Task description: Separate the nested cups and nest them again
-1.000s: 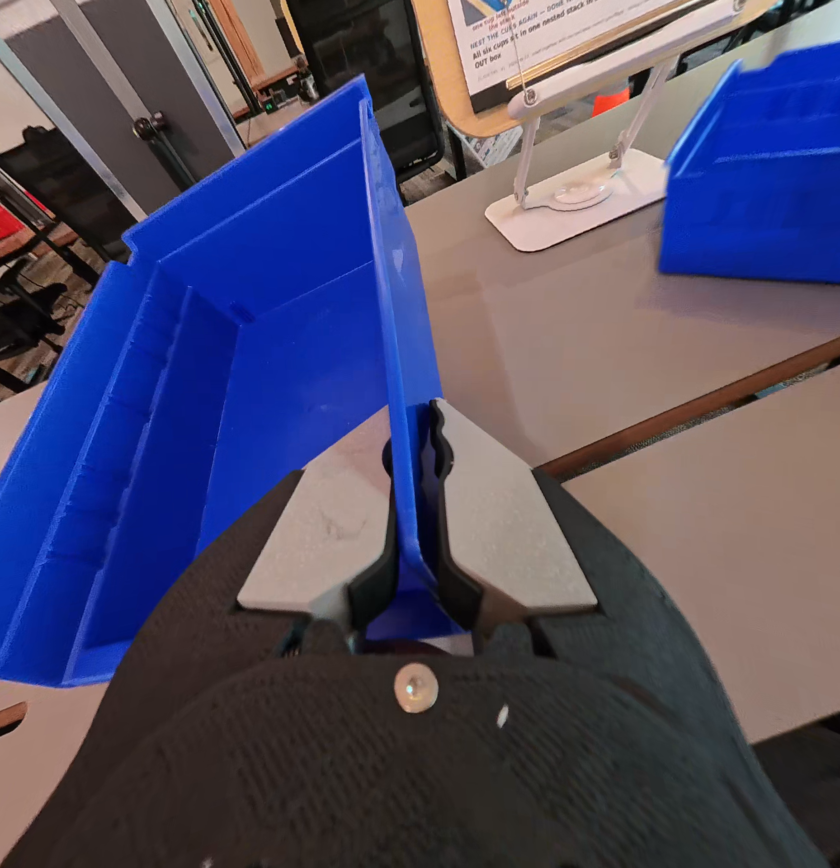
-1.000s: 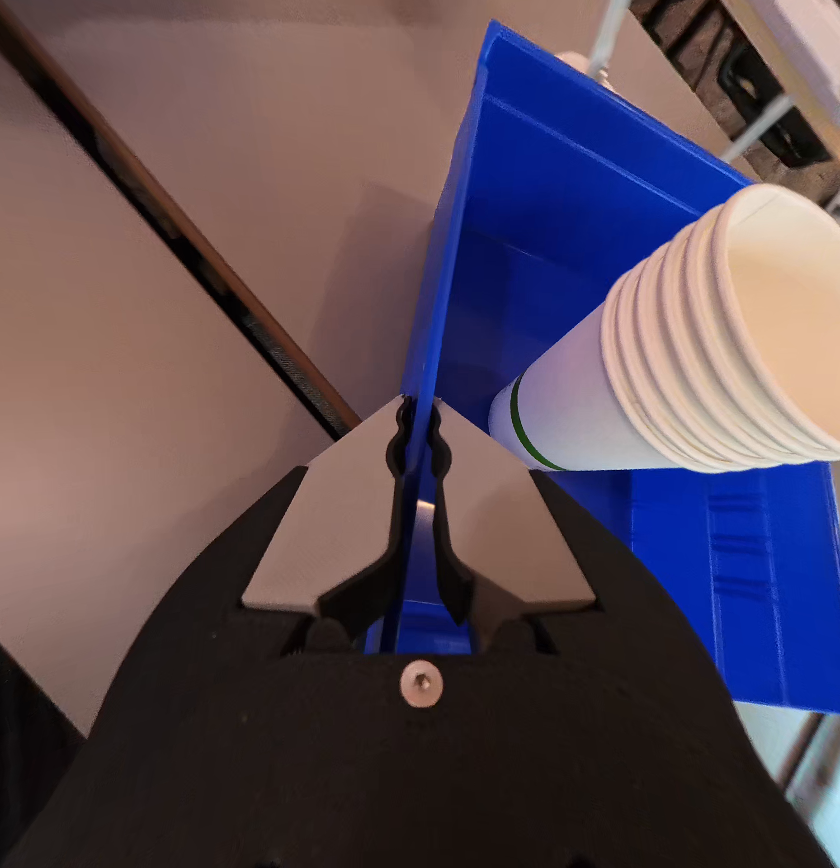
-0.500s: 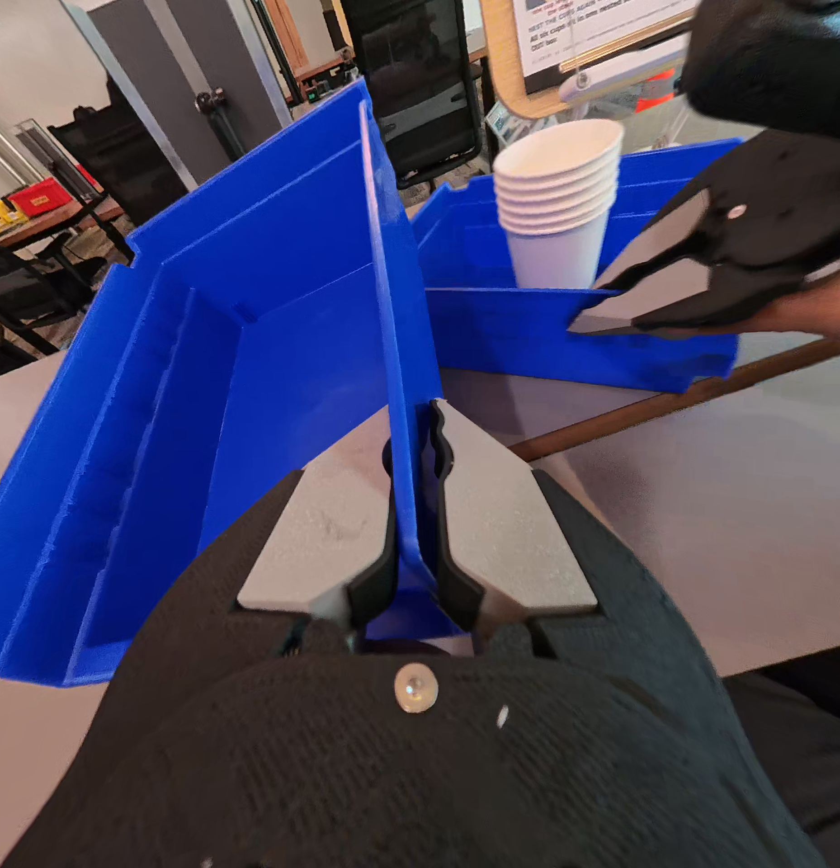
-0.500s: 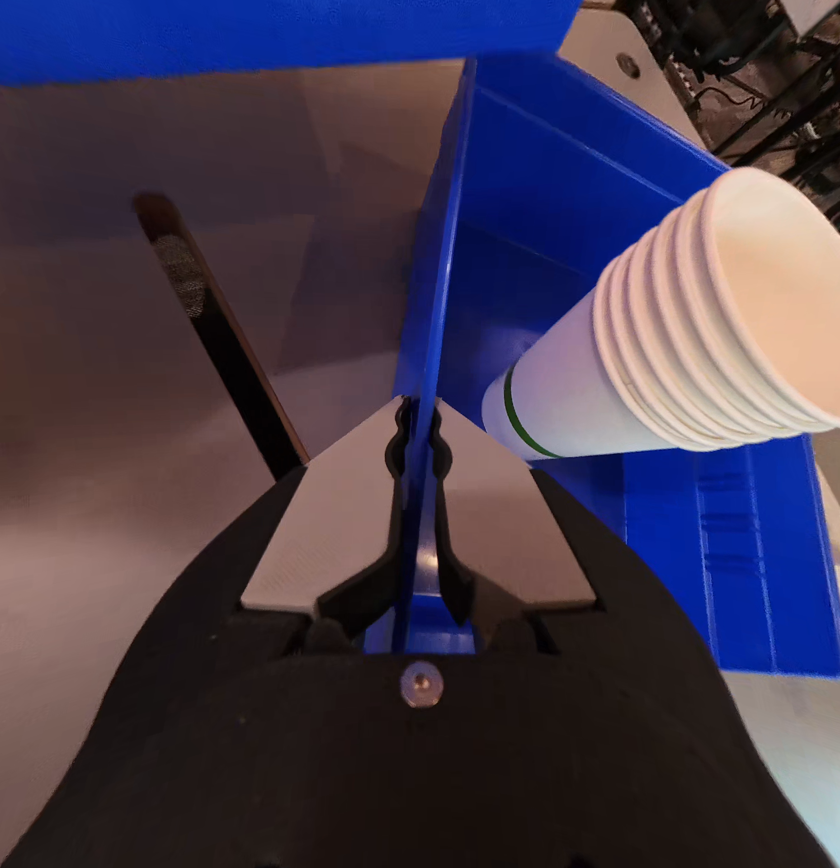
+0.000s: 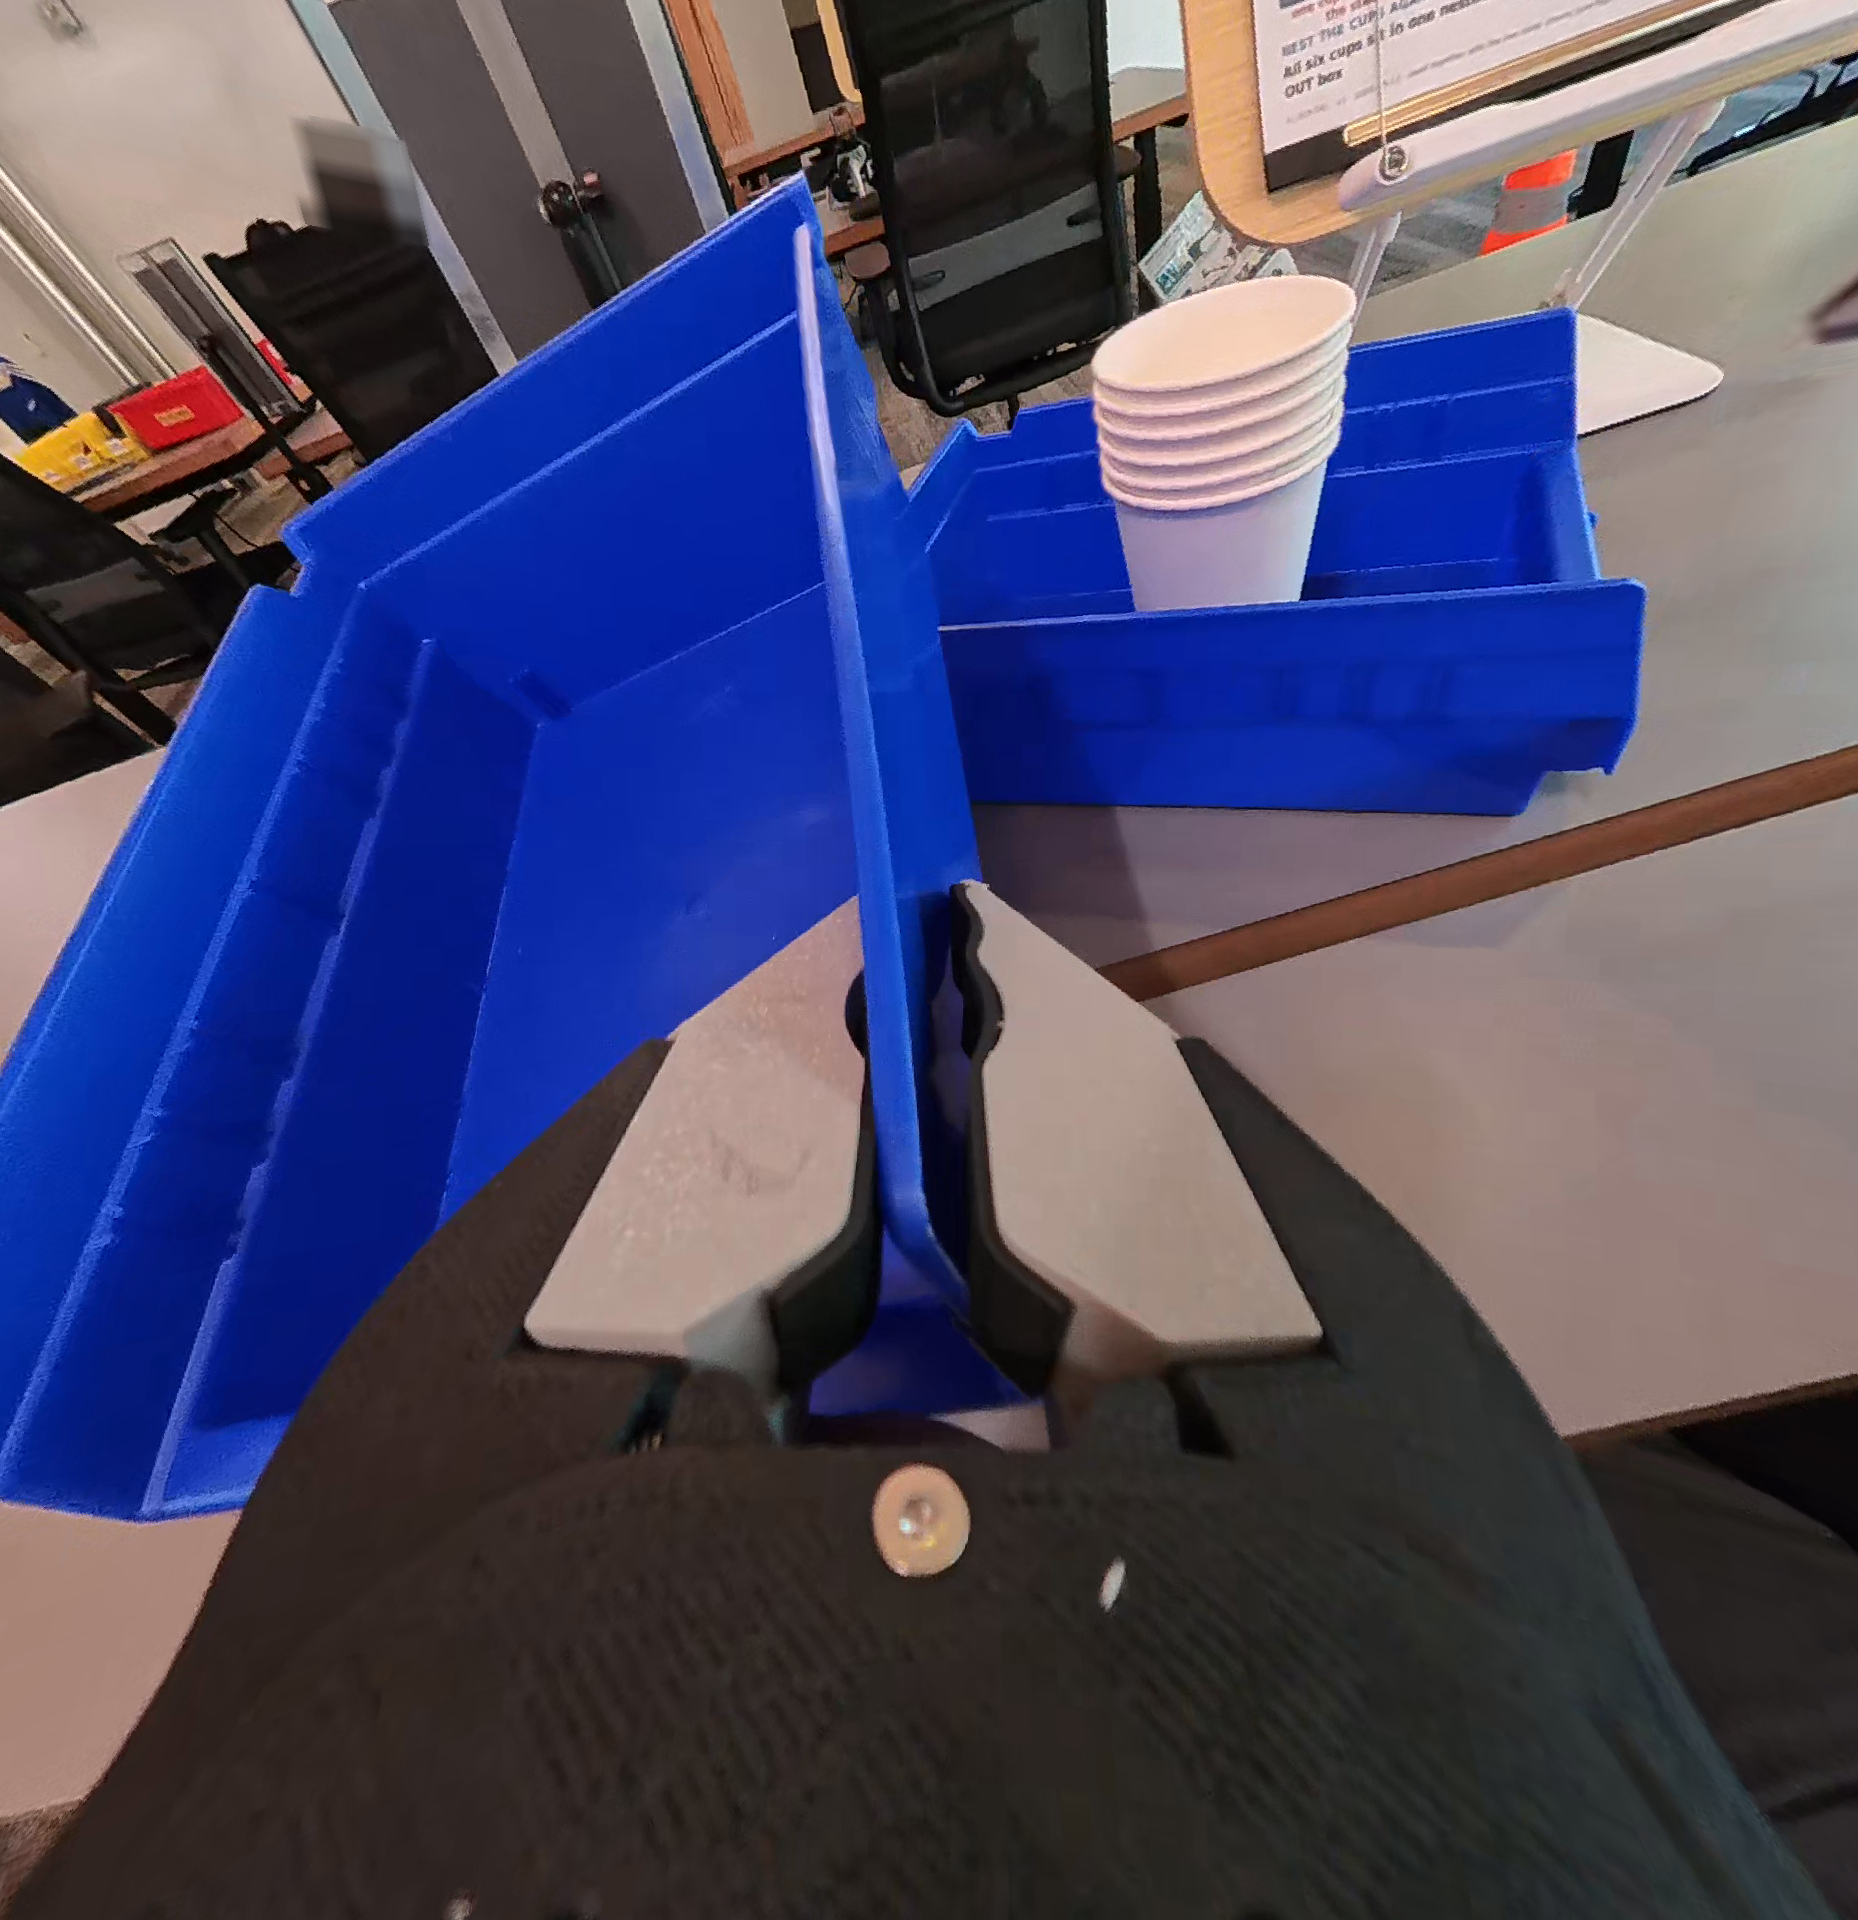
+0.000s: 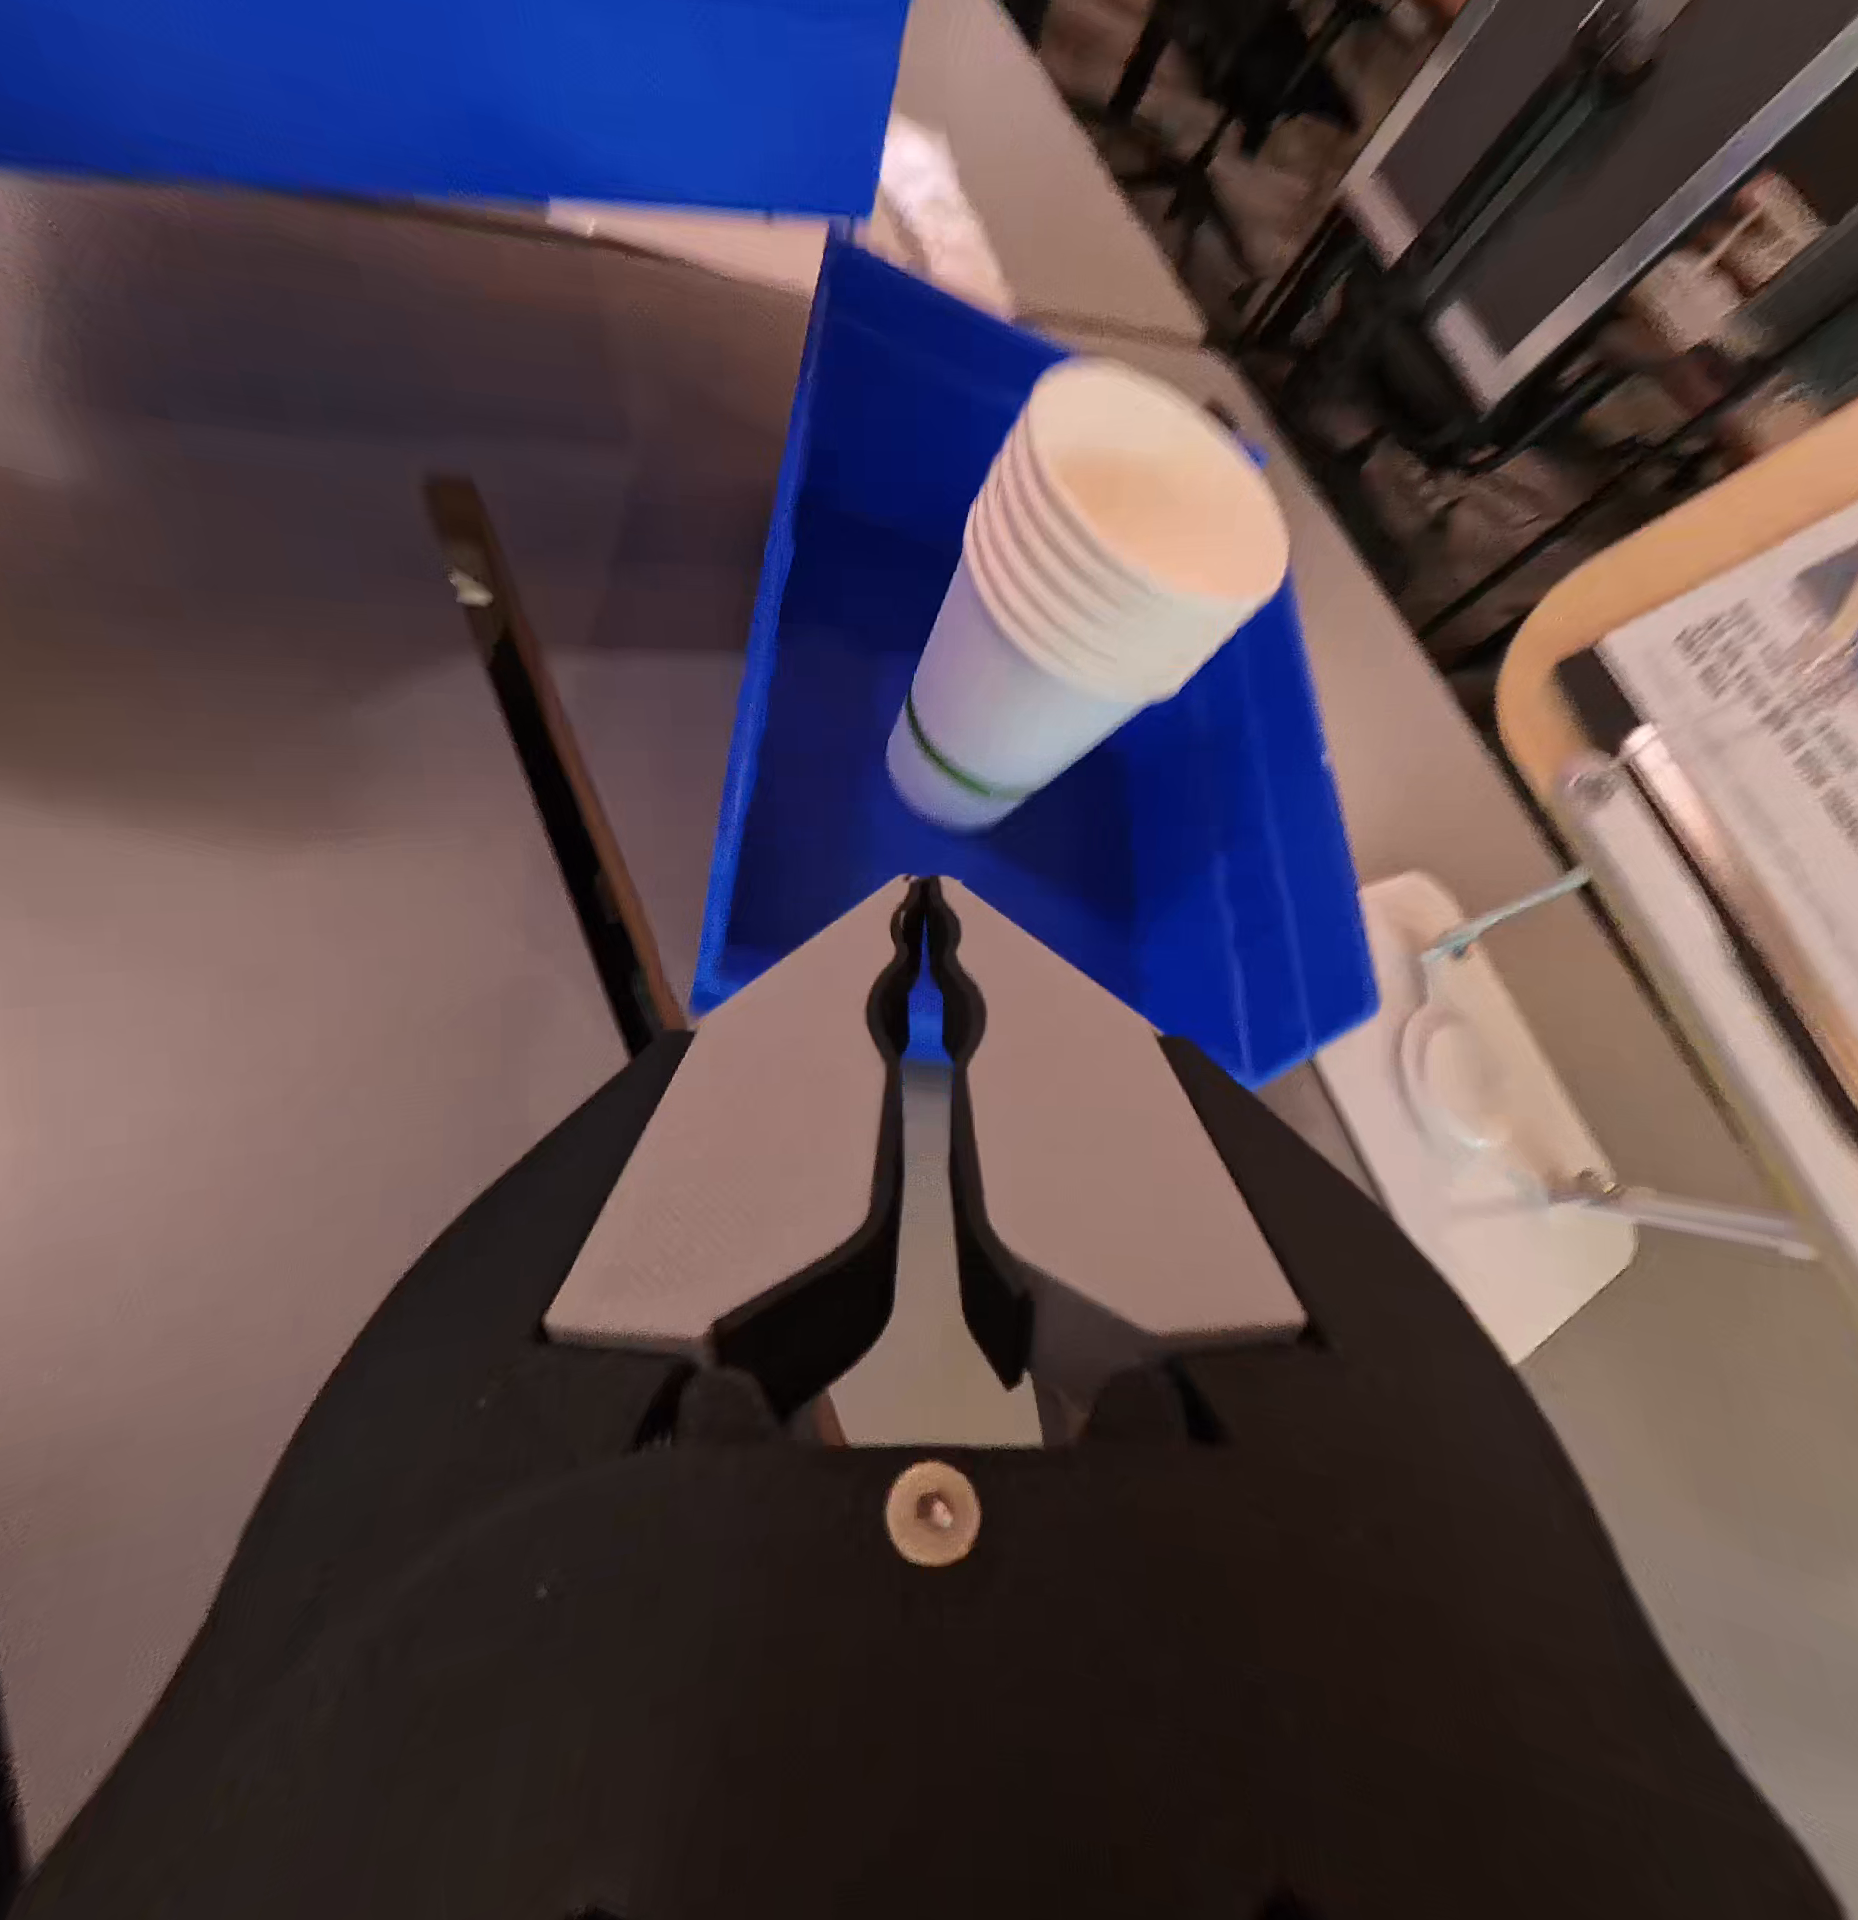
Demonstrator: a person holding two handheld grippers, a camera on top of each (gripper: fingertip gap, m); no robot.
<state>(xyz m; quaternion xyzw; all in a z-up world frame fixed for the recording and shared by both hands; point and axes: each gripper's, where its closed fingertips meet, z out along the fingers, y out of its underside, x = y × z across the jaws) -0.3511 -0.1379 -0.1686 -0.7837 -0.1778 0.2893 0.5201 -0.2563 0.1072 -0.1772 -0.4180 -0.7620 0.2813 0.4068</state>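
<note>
Gripping the near bin's [image 5: 385,935] right wall, the left gripper [image 5: 909,935] has its jaws clamped on the thin blue edge. Poised above the far bin's [image 6: 1289,935] end, the right gripper [image 6: 923,883] holds nothing, jaws together. Nested cups [image 5: 1221,457] stand upright inside the far bin on the table [image 5: 1527,1091].

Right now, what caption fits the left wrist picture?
Left gripper clamps an empty blue bin's wall; nested cups wait behind.

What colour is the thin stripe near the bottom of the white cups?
Green. The stripe circles the lowest cup of the cup stack, seen best in the right wrist view.
</note>
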